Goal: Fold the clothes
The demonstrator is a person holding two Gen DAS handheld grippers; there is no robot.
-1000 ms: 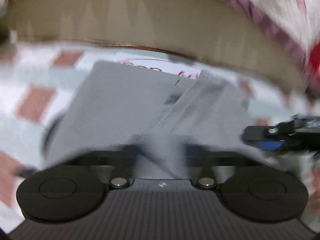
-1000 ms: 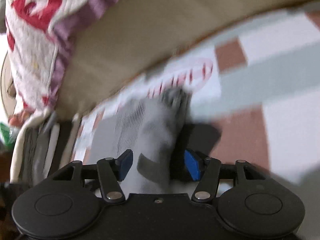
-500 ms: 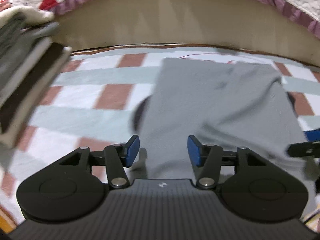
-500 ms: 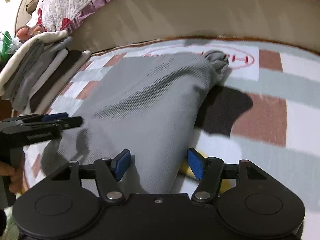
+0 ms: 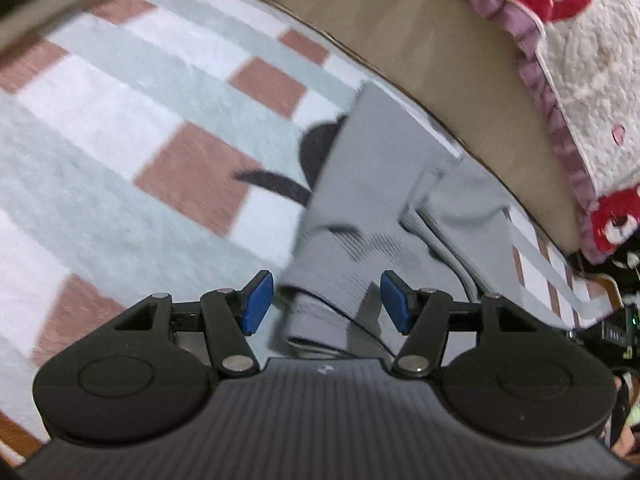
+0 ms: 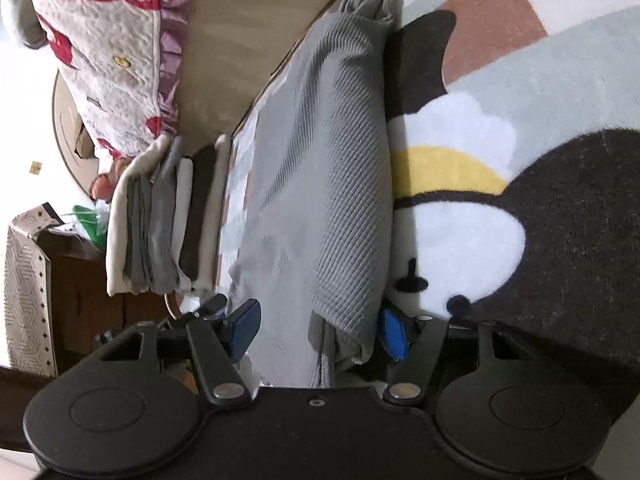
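A grey ribbed garment [image 5: 360, 200] lies folded on a checked rug [image 5: 120, 128], stretching away toward a beige bed base. My left gripper [image 5: 326, 302] is open, and the garment's near folded edge sits between its blue pads [image 5: 258, 302] without being pinched. In the right wrist view the same garment [image 6: 332, 160] runs lengthwise away from me. My right gripper [image 6: 319, 330] is open too, with the garment's thick near end between its fingers. The right blue pad [image 6: 394, 334] is close against the fold.
A stack of folded clothes [image 6: 160, 220] stands on the rug left of the garment. The bed base [image 5: 460, 80] with a red-and-white quilt [image 5: 580, 40] runs along the far side. The rug shows a black, white and yellow animal figure [image 6: 500, 220]. Dark furniture [image 6: 80, 292] sits at the left.
One second ago the garment hung gathered in both grippers. It was then let go and lies flat, and both open grippers have now dropped and tilted to straddle its near edge.
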